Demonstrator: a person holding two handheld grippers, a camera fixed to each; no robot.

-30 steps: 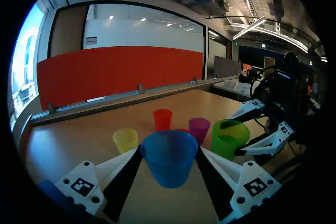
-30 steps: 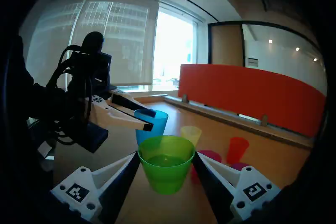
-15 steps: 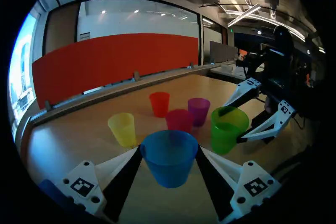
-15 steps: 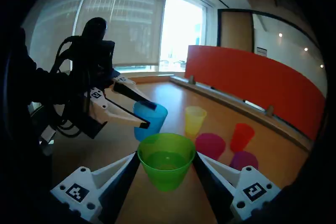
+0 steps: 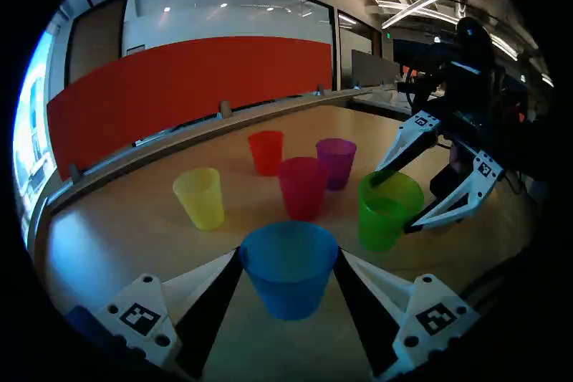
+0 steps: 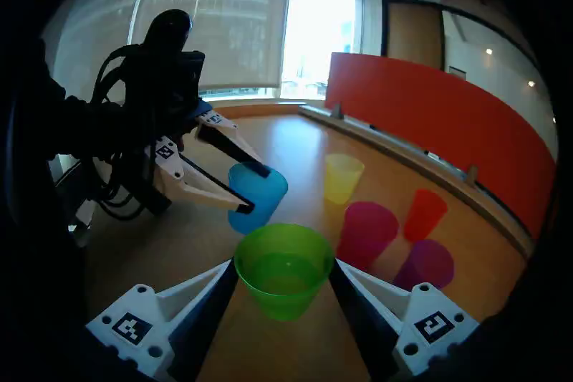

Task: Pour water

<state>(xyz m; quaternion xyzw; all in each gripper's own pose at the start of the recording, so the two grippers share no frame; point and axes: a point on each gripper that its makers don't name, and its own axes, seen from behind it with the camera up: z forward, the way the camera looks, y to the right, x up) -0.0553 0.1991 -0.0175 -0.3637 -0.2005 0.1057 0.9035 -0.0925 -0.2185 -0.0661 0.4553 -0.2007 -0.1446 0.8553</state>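
Observation:
In the left gripper view my left gripper [image 5: 288, 274] is shut on a blue cup [image 5: 289, 267], held upright above the wooden table [image 5: 129, 231]. To its right, the right gripper [image 5: 392, 203] holds a green cup [image 5: 387, 208] with water in it. In the right gripper view my right gripper [image 6: 284, 282] is shut on that green cup [image 6: 283, 278], water visible at its bottom. Beyond it to the left, the left gripper [image 6: 252, 188] grips the blue cup [image 6: 256, 197], held by a dark-sleeved arm [image 6: 79, 135].
Several empty cups stand on the table: yellow [image 5: 200, 197], red-orange [image 5: 266, 152], pink [image 5: 303, 186] and purple [image 5: 336, 162]. The same cups appear as yellow [image 6: 341, 178], pink [image 6: 367, 233], orange [image 6: 424, 214] and purple [image 6: 426, 266]. A red partition [image 5: 186, 88] runs along the table's far edge.
Both grippers have risen and tilted downward, so the table and the standing cups show more from above. The cups stay gripped, and the blue cup sits closer to the green one.

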